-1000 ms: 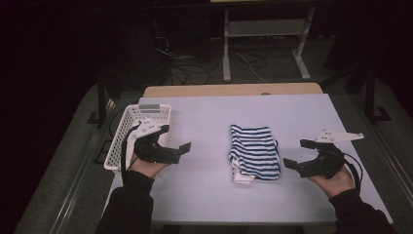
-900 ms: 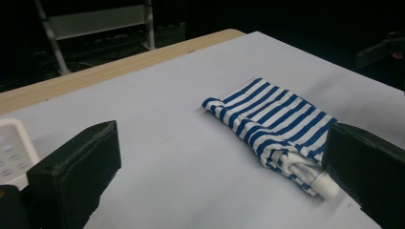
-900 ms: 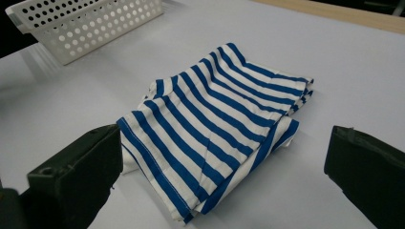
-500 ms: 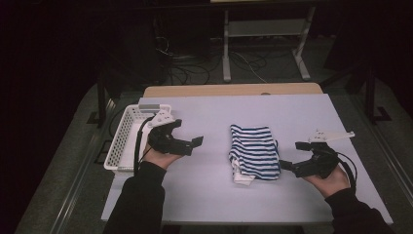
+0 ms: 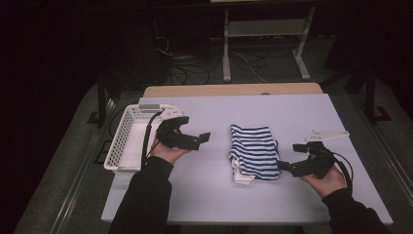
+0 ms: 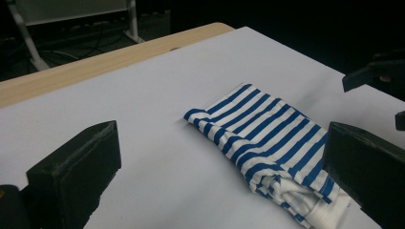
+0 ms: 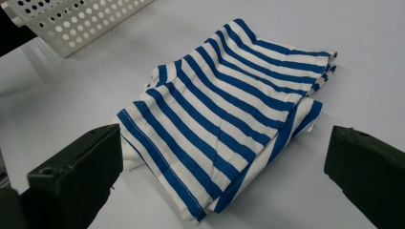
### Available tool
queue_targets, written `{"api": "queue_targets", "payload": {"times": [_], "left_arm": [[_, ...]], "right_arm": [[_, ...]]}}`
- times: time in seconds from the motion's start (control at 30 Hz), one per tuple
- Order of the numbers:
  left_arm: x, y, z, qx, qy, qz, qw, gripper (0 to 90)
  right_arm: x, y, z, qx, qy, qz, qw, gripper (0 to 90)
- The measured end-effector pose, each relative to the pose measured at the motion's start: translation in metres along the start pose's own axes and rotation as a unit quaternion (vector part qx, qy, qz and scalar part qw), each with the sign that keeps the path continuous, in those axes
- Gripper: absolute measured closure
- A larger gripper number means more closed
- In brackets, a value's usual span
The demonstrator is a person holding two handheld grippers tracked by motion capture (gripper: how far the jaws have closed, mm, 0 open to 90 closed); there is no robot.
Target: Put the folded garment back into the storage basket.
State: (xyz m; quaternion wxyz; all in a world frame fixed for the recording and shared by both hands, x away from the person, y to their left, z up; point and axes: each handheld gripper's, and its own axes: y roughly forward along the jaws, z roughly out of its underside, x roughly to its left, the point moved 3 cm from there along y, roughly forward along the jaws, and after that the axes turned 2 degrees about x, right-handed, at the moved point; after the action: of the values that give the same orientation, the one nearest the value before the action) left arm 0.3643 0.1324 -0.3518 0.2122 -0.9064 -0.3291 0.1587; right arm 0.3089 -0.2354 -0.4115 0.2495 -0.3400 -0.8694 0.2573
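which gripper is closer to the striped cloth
The right gripper: its jaw tips nearly reach the striped cloth, while the left gripper hangs a clear gap away.

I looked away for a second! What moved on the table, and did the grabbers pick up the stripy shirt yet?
Not yet. The left gripper has slid from beside the white basket toward the striped cloth. The right gripper has moved in and now sits right at the cloth's near right edge. Both are open and hold nothing. The folded cloth and the basket stayed where they were.

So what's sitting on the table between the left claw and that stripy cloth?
Nothing: in the high view only bare white table separates the open left gripper from the folded striped cloth.
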Motion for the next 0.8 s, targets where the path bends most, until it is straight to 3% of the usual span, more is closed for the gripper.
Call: {"api": "queue_targets", "payload": {"times": [0.43,0.8], "left_arm": [[0.008,0.024,-0.004,0.014,-0.024,0.007,0.9996,0.0],[0.013,0.053,-0.006,0.029,-0.054,0.031,0.9976,0.0]], "right_arm": [[-0.002,0.010,0.004,0.028,0.014,-0.004,0.9995,0.0],[-0.005,0.019,0.011,0.060,0.042,-0.010,0.9973,0.0]]}}
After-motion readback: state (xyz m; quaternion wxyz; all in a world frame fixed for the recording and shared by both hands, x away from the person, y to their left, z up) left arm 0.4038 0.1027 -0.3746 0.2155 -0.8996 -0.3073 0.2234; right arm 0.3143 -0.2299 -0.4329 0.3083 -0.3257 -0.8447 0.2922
